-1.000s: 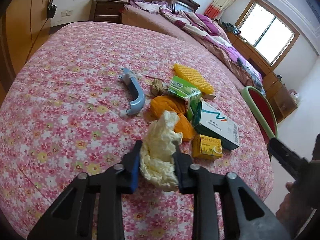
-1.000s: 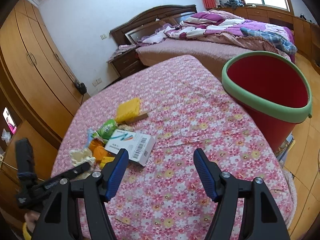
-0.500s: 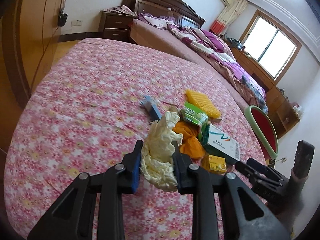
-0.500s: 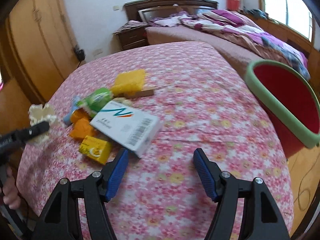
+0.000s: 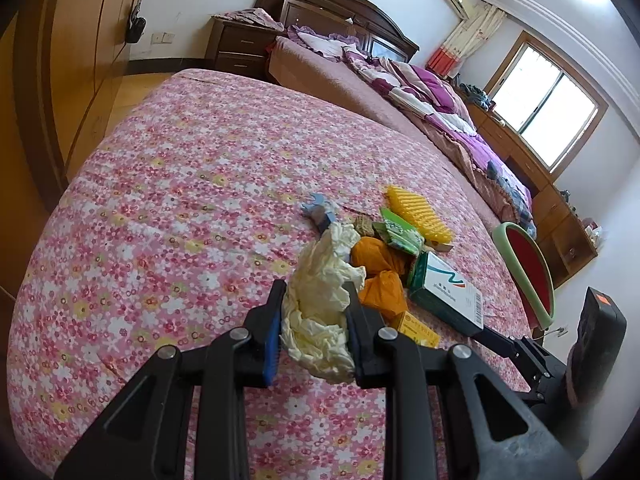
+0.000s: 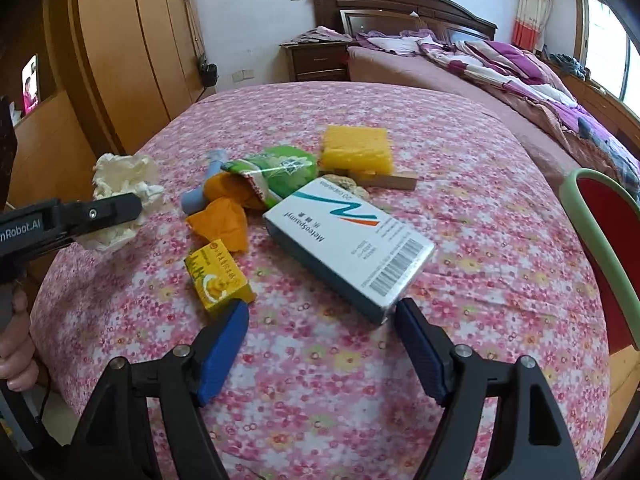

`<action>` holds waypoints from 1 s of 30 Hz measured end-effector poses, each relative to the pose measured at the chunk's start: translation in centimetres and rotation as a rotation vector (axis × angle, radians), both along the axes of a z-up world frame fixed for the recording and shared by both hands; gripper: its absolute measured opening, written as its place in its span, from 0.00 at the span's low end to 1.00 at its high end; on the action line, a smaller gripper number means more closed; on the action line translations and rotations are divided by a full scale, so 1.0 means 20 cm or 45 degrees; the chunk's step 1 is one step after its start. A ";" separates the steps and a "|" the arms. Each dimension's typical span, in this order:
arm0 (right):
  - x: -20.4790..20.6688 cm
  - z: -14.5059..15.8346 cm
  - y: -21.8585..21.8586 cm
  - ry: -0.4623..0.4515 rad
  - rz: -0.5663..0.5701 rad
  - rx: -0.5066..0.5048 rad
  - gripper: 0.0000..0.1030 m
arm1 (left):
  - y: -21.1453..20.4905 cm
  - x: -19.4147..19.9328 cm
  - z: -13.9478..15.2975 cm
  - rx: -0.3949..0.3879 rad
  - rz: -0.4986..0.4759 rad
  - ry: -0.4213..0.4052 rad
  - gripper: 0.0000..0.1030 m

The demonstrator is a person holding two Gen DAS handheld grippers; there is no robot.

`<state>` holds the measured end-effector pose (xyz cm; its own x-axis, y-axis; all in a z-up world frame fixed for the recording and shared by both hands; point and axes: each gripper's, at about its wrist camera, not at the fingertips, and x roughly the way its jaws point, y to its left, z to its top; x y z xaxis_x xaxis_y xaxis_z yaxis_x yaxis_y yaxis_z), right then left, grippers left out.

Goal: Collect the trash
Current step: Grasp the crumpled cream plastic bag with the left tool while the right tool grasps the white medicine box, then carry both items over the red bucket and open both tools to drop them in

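Note:
My left gripper [image 5: 316,304] is shut on a crumpled cream tissue [image 5: 320,300] and holds it above the pink floral bed cover; the tissue also shows in the right wrist view [image 6: 124,188]. My right gripper [image 6: 322,316] is open and empty, just short of the white and teal medicine box [image 6: 348,236]. Around the box lie a small yellow box [image 6: 218,276], orange wrappers [image 6: 224,220], a green packet [image 6: 276,172], a yellow sponge [image 6: 356,148] and a blue plastic piece [image 6: 200,192]. The red bin with a green rim [image 6: 600,240] stands at the bed's right edge.
The pink floral bed cover [image 5: 180,184] spreads left of the pile. A second bed with purple bedding [image 6: 500,64] lies behind. A wooden wardrobe [image 6: 132,48] stands at the left, a nightstand [image 6: 316,60] at the back.
My right gripper has swung left and closed in on the medicine box, staying open. My left gripper has lifted and drawn back with the tissue in it.

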<state>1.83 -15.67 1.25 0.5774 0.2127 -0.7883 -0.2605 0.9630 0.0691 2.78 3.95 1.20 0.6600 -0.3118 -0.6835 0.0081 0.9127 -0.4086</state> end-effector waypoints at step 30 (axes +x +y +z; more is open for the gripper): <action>0.12 0.01 -0.13 -0.021 0.012 0.109 0.69 | -0.05 0.04 0.05 0.003 -0.047 -0.024 0.26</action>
